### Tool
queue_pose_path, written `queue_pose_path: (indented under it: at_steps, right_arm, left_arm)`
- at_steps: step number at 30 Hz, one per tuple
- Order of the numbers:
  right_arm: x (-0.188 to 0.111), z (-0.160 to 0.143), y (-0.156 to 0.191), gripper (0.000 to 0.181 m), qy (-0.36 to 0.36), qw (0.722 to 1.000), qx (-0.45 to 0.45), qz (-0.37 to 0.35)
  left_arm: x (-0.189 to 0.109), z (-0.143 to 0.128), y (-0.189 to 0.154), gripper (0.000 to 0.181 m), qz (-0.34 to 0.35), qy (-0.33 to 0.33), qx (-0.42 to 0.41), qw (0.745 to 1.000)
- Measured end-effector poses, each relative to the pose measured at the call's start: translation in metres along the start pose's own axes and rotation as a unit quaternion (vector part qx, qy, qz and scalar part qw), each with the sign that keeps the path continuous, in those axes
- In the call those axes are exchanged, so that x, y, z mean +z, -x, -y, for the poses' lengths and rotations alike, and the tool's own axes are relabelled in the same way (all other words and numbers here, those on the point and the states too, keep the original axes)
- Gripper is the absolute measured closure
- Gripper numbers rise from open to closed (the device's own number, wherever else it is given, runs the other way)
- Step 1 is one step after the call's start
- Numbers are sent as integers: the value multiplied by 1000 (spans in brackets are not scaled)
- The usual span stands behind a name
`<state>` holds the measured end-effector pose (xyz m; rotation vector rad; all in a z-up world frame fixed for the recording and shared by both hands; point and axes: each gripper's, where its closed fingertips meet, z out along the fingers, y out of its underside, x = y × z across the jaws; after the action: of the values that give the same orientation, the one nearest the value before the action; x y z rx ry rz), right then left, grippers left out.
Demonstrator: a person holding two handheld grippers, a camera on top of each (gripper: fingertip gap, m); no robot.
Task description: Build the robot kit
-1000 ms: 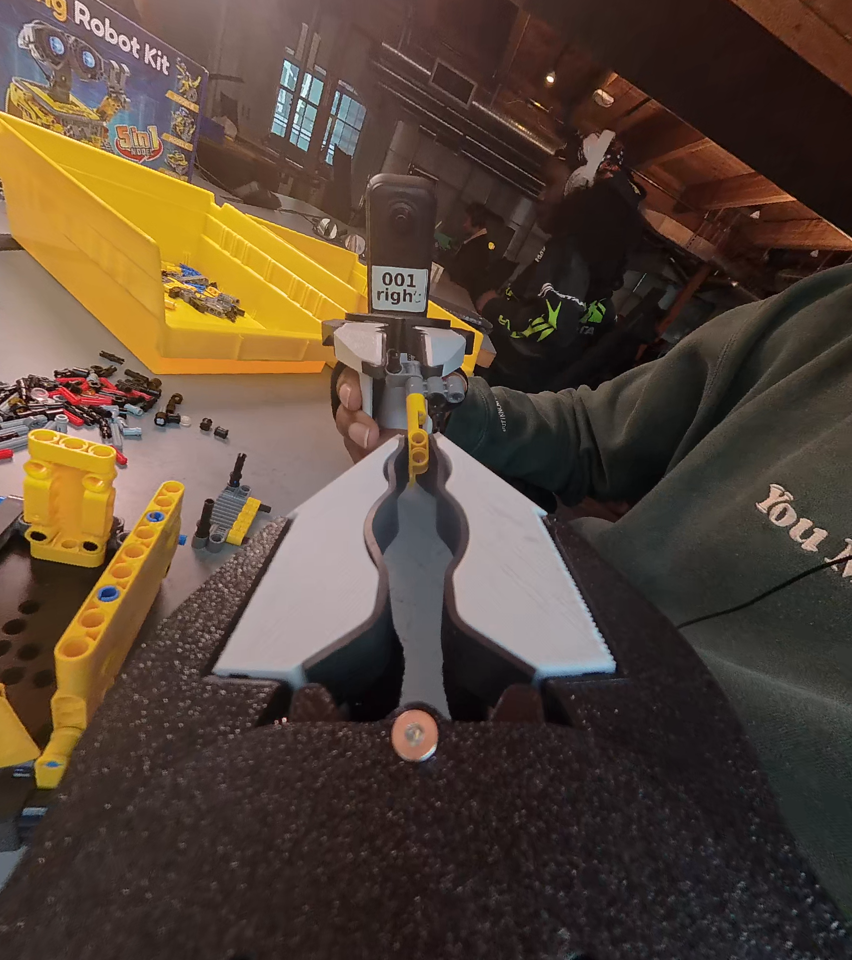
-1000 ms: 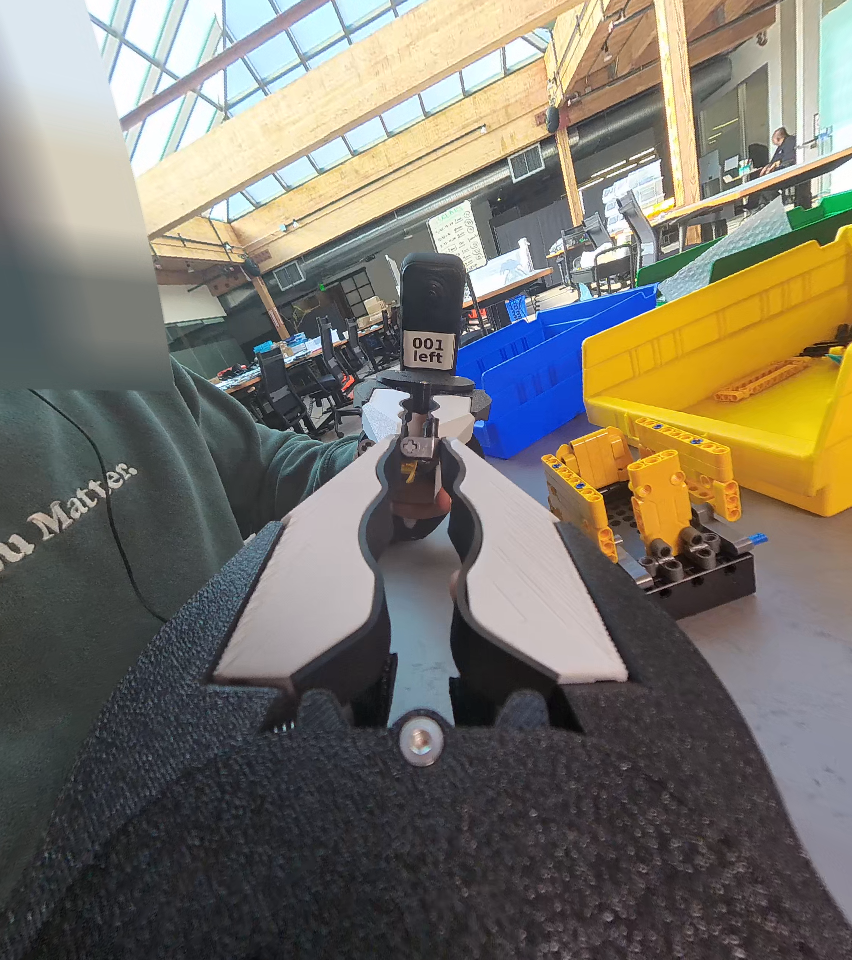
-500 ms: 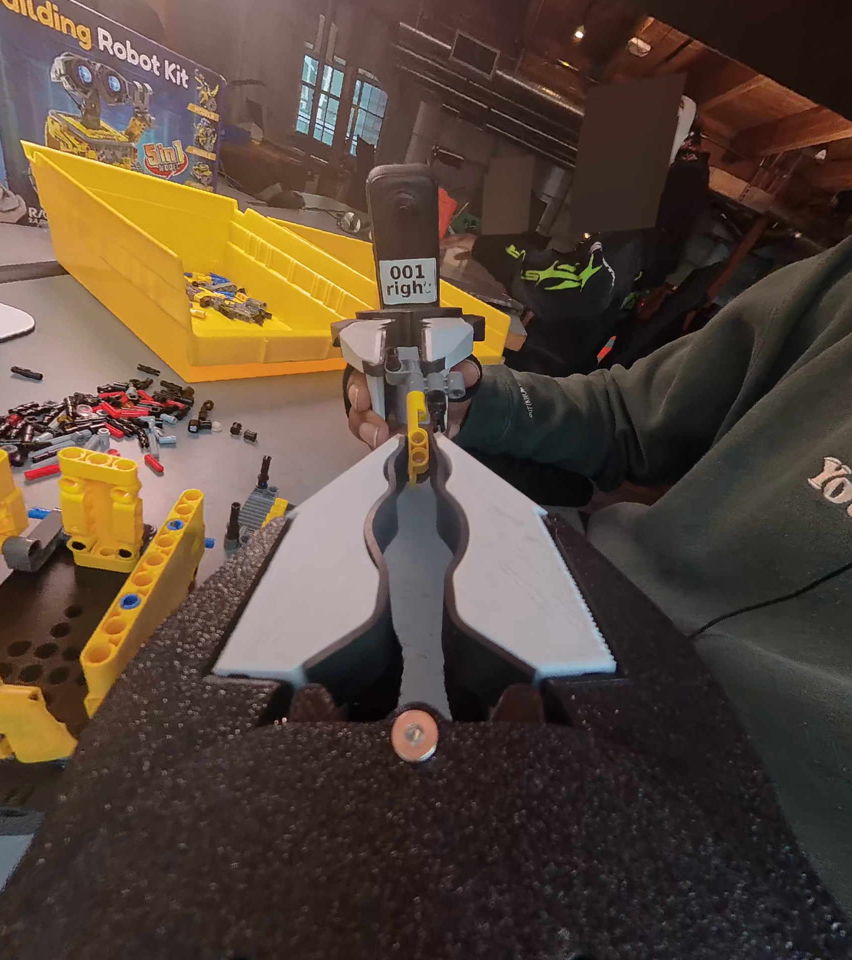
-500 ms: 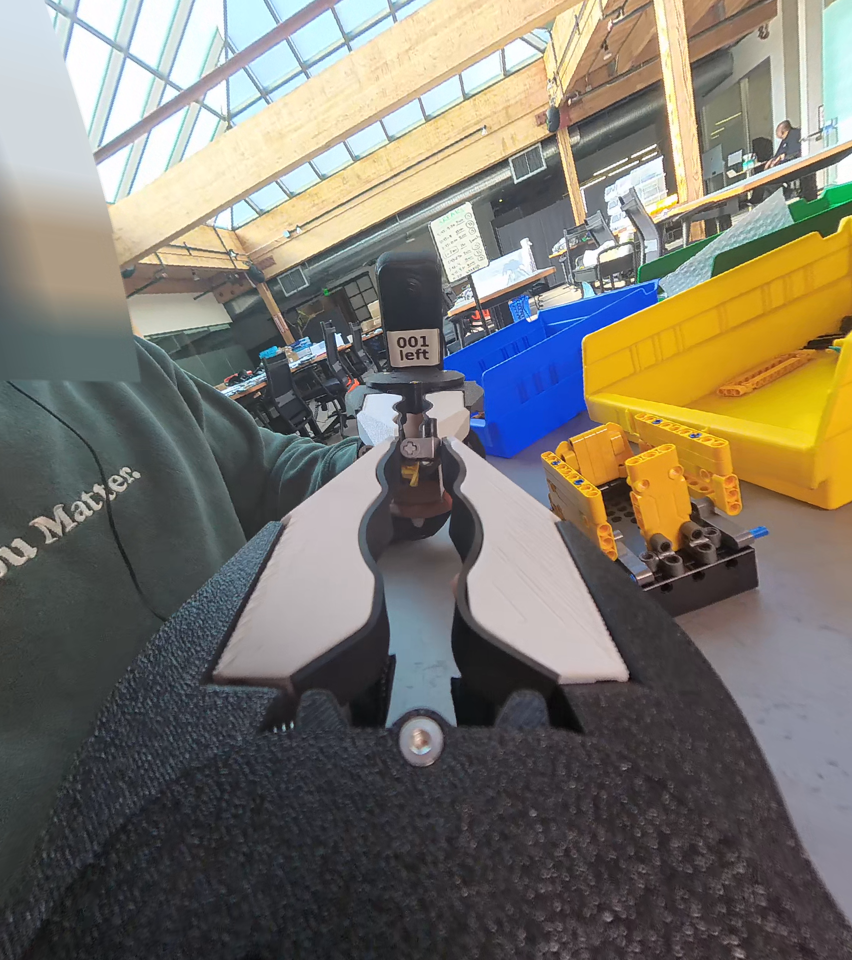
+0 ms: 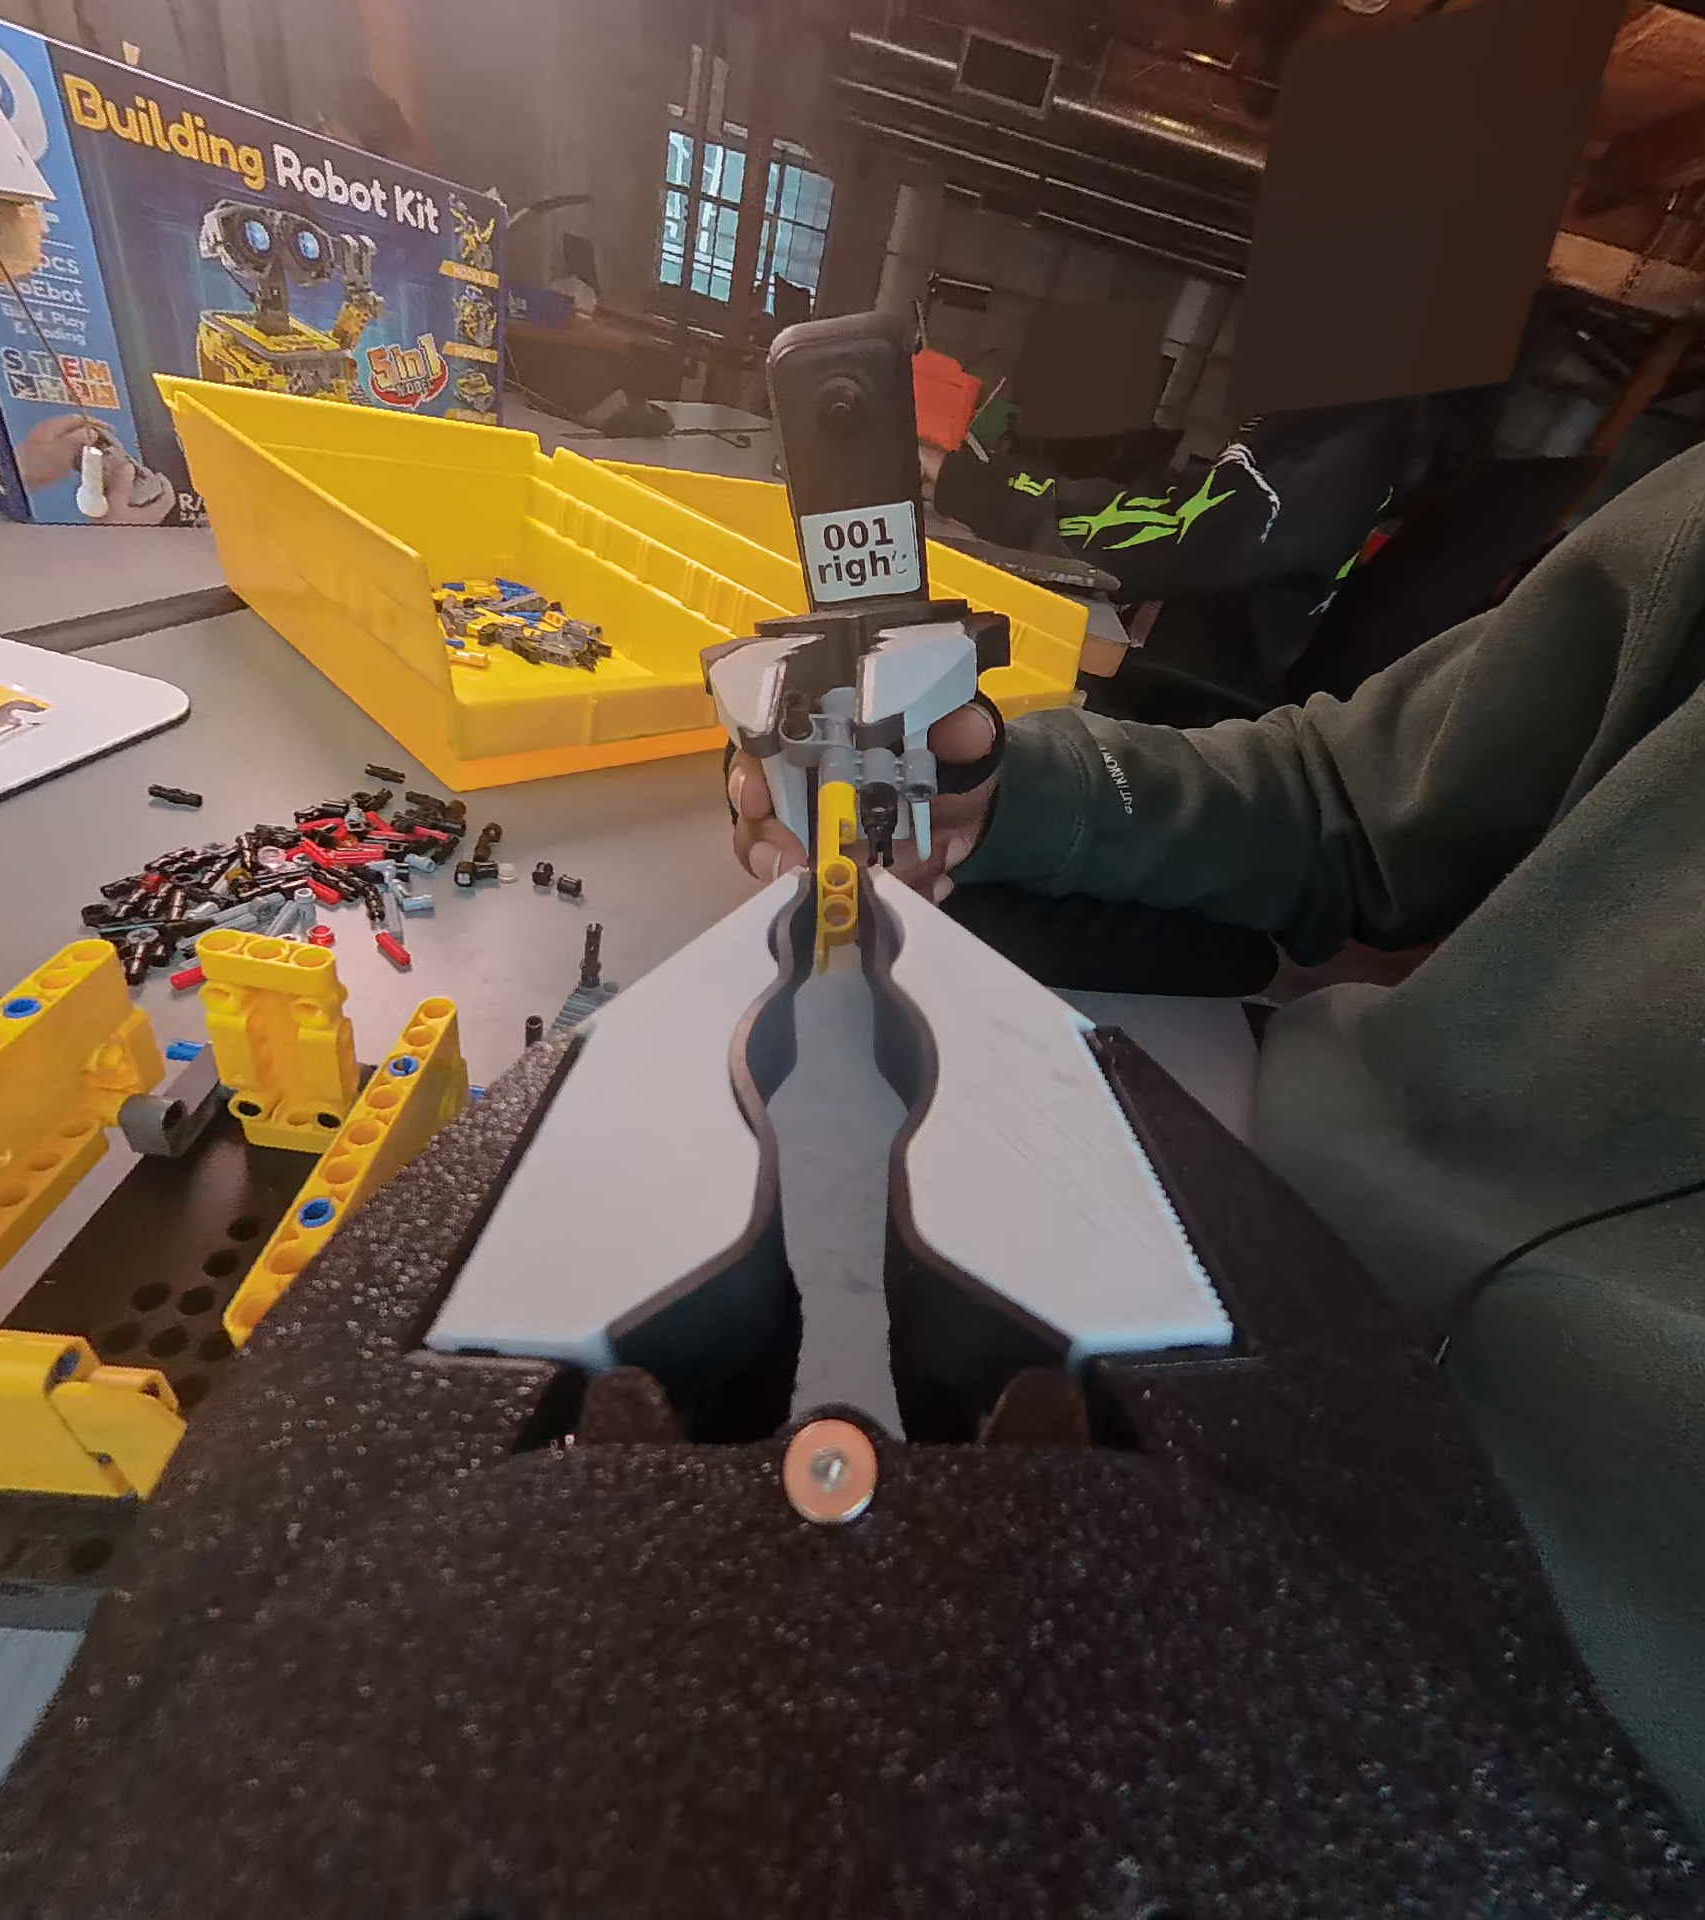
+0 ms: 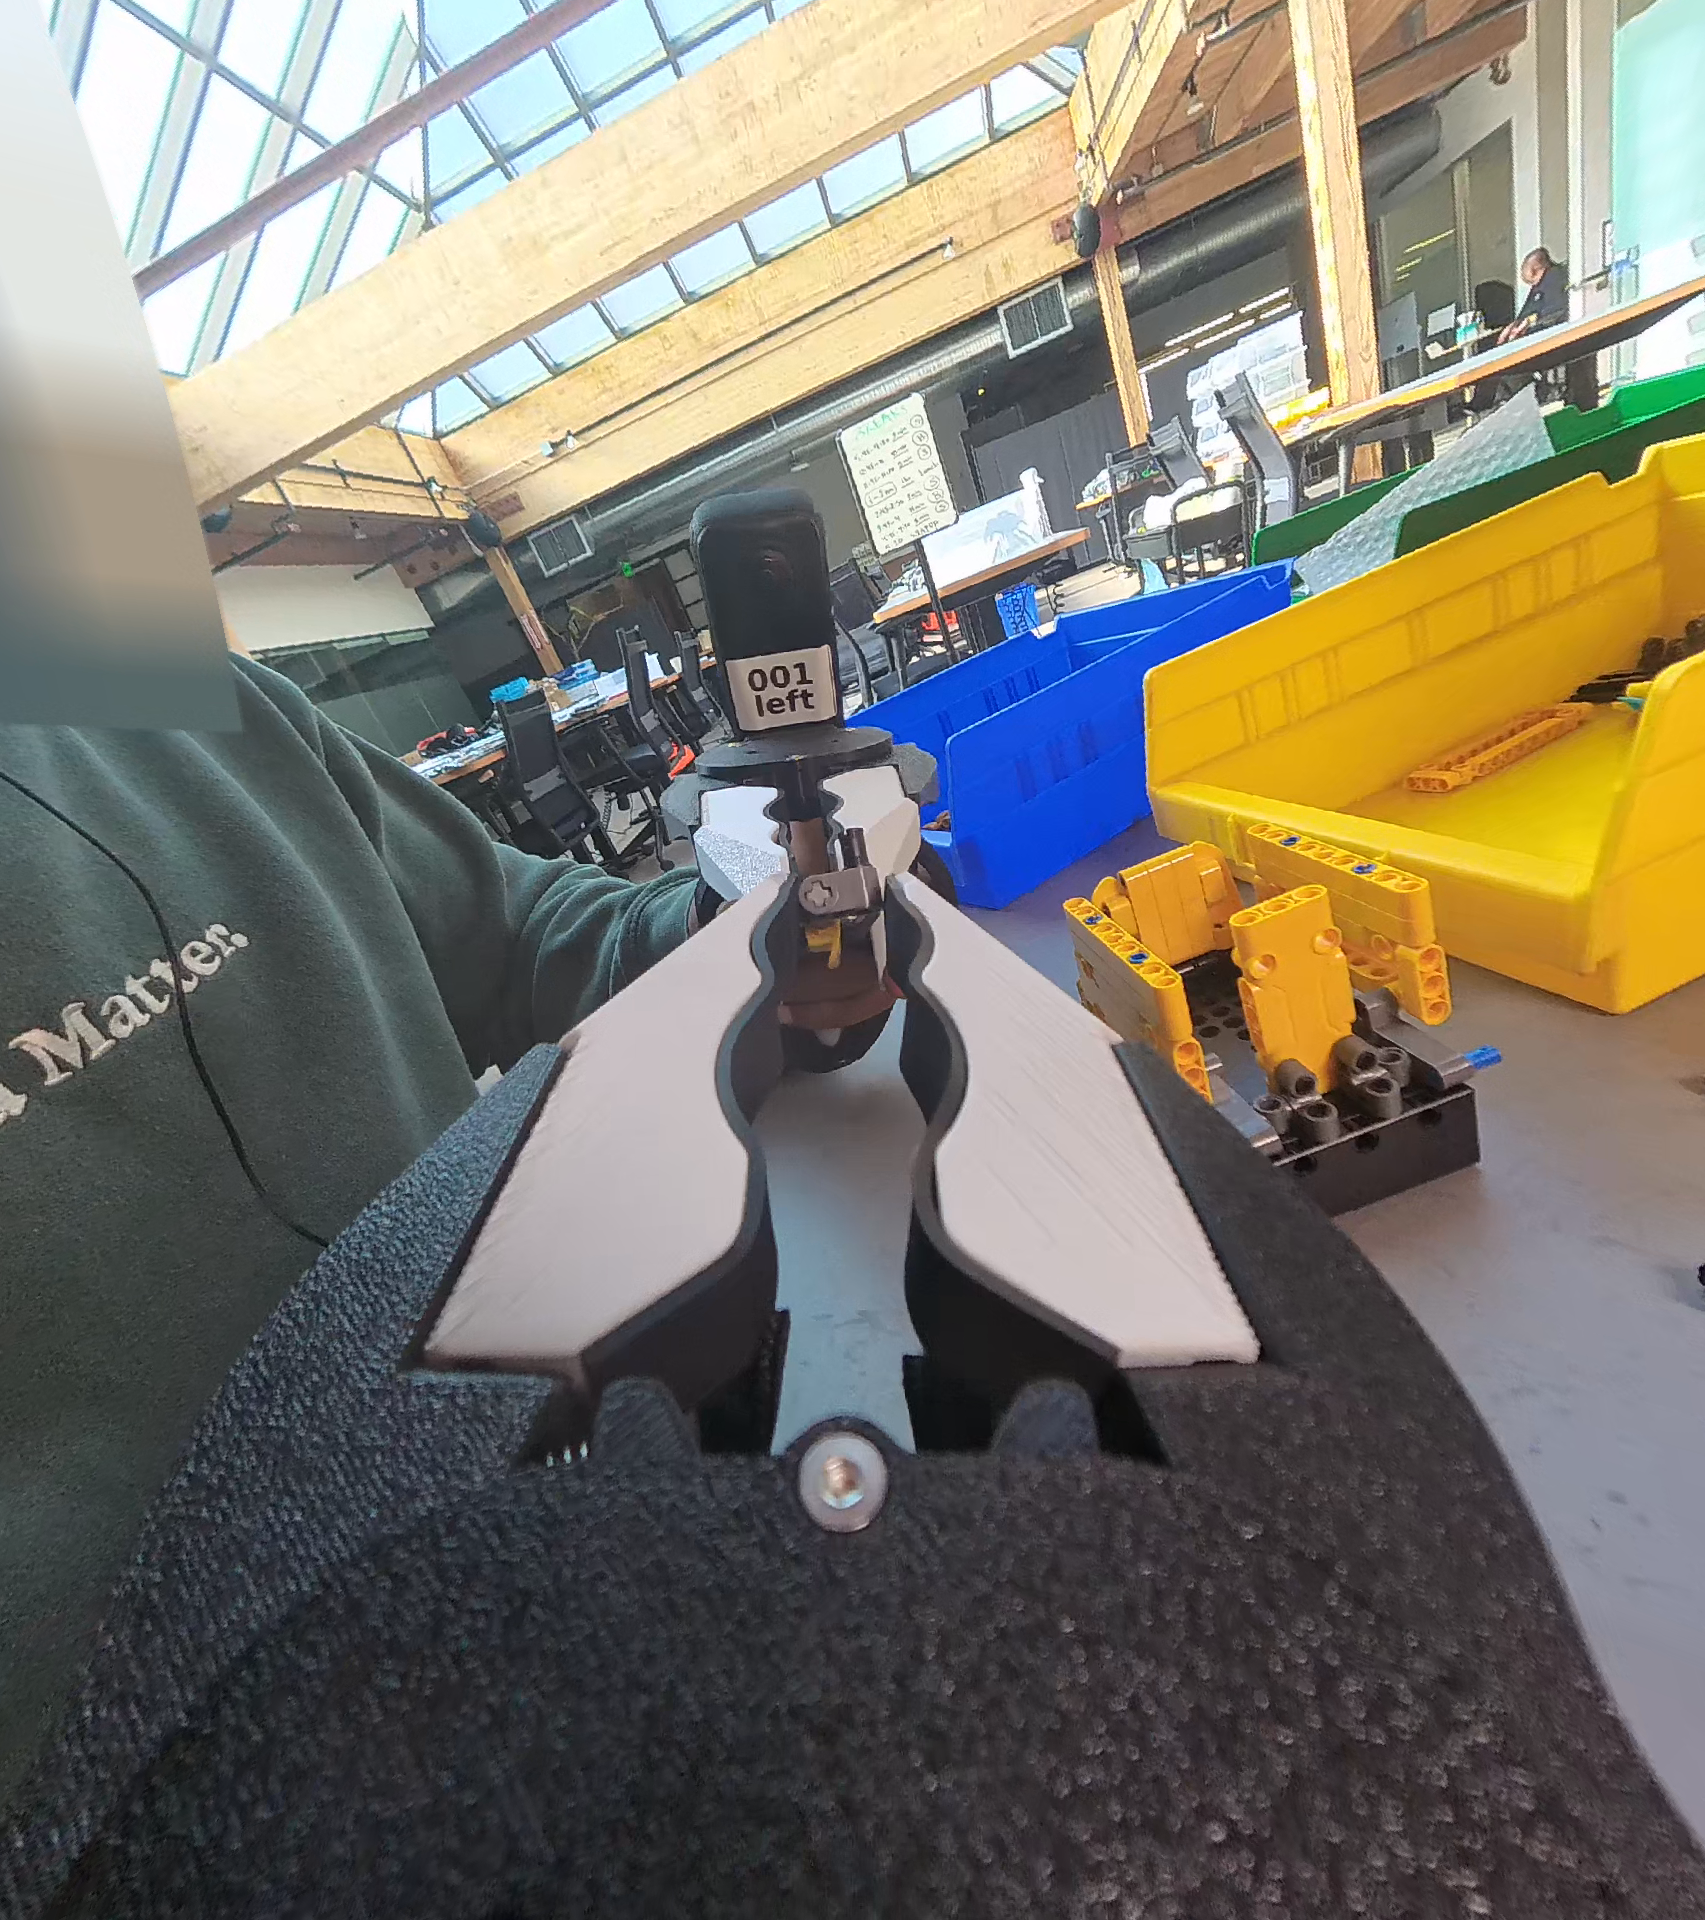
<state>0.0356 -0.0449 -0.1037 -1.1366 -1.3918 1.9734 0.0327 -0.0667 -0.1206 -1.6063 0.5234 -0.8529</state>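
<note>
Left gripper (image 5: 835, 914): jaws drawn together on the lower end of a yellow beam (image 5: 835, 868), which stands nearly upright.
Right gripper (image 6: 843, 914): jaws closed on a grey connector block (image 6: 832, 891); seen from the left wrist view, that block (image 5: 853, 753) carries grey and black pins pointing down.
Key relation: the two grippers face each other tip to tip. The beam's long axis runs up from the left gripper into the underside of the block; the two parts appear to touch, though how far they are seated cannot be told.
Nearer hand: both are at the joint; the person's hand (image 5: 952, 800) sits right behind the block.
Left of the beam: a part-built yellow model (image 5: 276, 1049) on a black plate, near the left gripper.
Beyond the model: a scatter of loose pins (image 5: 308, 862) on the table (image 5: 48, 821).
Behind the pins: a yellow bin (image 5: 380, 582) holding small parts, with a kit box (image 5: 235, 260) behind it.
</note>
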Motion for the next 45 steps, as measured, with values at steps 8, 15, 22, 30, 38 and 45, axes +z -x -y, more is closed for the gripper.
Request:
queue_pose_path:
  at_steps: [8, 15, 22, 30, 38, 45]
  right_arm:
    - [0, -1, -3, 166, 2, 1000, -2, -8]
    - [-1, 0, -4, 164, 0, 1000, -1, -10]
    - [-3, 2, -5, 164, -3, 1000, -1, -12]
    - [-3, -1, -9, 162, 6, 1000, 2, -22]
    - [-2, -4, 2, 166, 23, 999, 22, 14]
    - [0, 5, 7, 168, 5, 1000, -7, 11]
  left_arm:
    - [0, 0, 3, 175, 22, 6, 28, 999]
    - [-1, 0, 5, 175, 35, 7, 40, 999]
    - [-3, 2, 9, 175, 49, 5, 46, 998]
    - [-2, 0, 9, 175, 51, 10, 52, 997]
    - [0, -2, -1, 175, 19, 17, 56, 998]
    - [-2, 7, -6, 175, -30, -15, -24, 999]
